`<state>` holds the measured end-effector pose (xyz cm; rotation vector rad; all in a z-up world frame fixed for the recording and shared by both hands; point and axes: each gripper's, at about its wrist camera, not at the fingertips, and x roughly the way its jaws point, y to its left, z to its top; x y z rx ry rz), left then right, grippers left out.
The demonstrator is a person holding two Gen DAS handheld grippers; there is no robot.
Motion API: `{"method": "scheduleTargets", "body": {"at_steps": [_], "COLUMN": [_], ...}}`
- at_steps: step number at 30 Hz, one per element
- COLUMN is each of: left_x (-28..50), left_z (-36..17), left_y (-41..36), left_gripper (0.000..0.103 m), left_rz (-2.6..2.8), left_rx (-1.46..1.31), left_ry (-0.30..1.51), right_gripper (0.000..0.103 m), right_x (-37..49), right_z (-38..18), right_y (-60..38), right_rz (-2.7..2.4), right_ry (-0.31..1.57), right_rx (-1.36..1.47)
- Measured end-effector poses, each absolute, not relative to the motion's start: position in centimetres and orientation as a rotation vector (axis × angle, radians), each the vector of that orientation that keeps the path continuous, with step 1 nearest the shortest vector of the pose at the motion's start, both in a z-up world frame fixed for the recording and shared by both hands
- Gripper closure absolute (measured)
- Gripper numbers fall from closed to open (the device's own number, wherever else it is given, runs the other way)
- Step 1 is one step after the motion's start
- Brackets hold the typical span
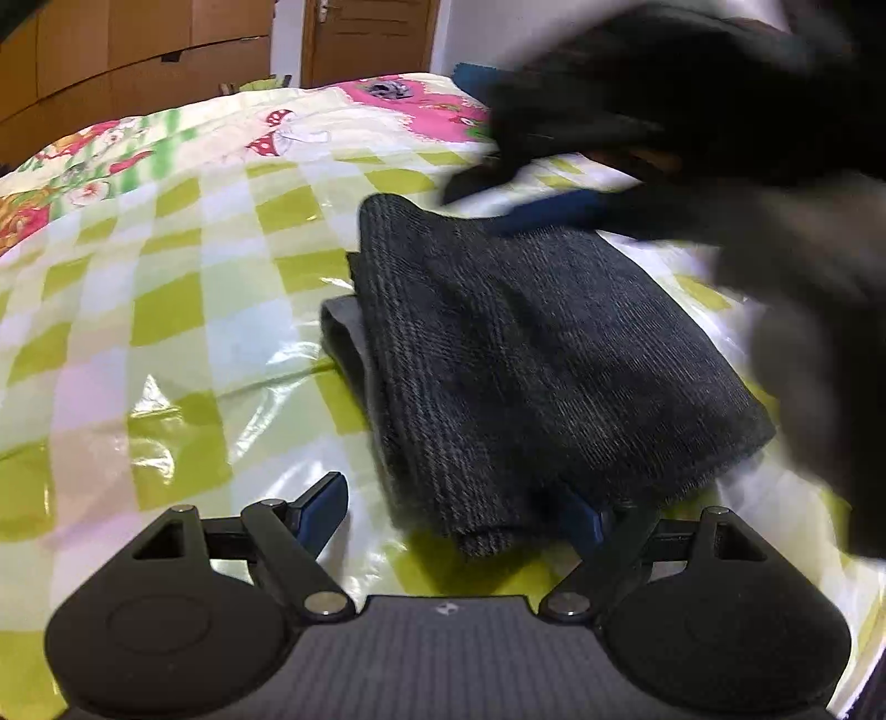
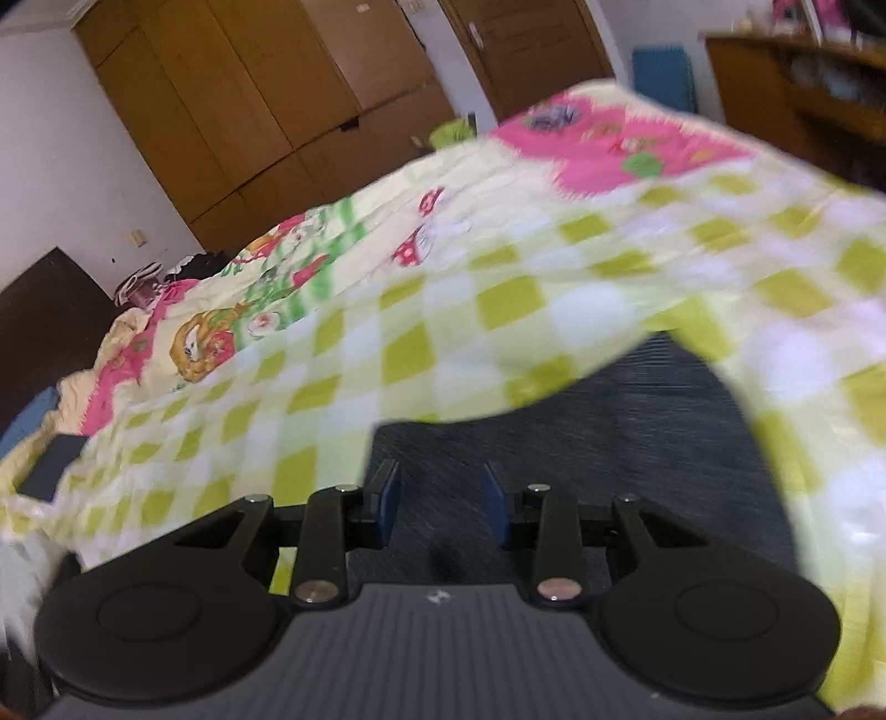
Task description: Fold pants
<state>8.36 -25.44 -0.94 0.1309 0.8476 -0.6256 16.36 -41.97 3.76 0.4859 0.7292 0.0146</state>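
Both hand-held grippers parted — left (image 1: 459, 515), right (image 2: 440, 507) — over folded pants (image 1: 531, 354).

Right gripper (image 1: 692, 111) a dark smear to us above the pants (image 1: 542, 354), our left gripper's (image 1: 459, 509) right finger tucked under the pants' near edge, bedspread (image 2: 498, 288) beyond the pants motion-blurred

Bed (image 2: 498, 310) under glossy green-checked cartoon cover. Brown wardrobe (image 2: 232, 105) along white wall (image 2: 61, 183); brown door (image 2: 526, 44) beyond. Wooden shelf (image 2: 803, 94) at right. Dark headboard (image 2: 44, 327) at left.
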Motion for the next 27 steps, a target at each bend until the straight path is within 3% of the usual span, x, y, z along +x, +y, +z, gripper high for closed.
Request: {"method": "scheduleTargets", "body": {"at_steps": [6,12,19,27], "left_x": [8.4,8.2,6.8,4.8], "left_z": [-1.9,-2.1,0.3,1.7], "left_y": [-25.5,-25.5,-23.6,-21.3], "left_gripper": [0.009,0.008,0.009,0.009], "left_rz": [-0.645,-0.648,-0.608,-0.533], "left_rx": [0.095,0.079,0.105,0.146], "left_ry": [0.875,0.888,0.839,0.821], "right_gripper": [0.064,0.064,0.066,0.065], "right_x": [22.1,21.8,12.6,1.7], "right_z": [0.4,-0.2,6.2,3.0], "right_y": [-39.2,-37.6,-41.3,-43.0], "right_rz": [0.065,0.107,0.092,-0.11], "right_ry": [0.846,0.88,0.674,0.782], "right_rx": [0.412,0.376,0.473,0.512]}}
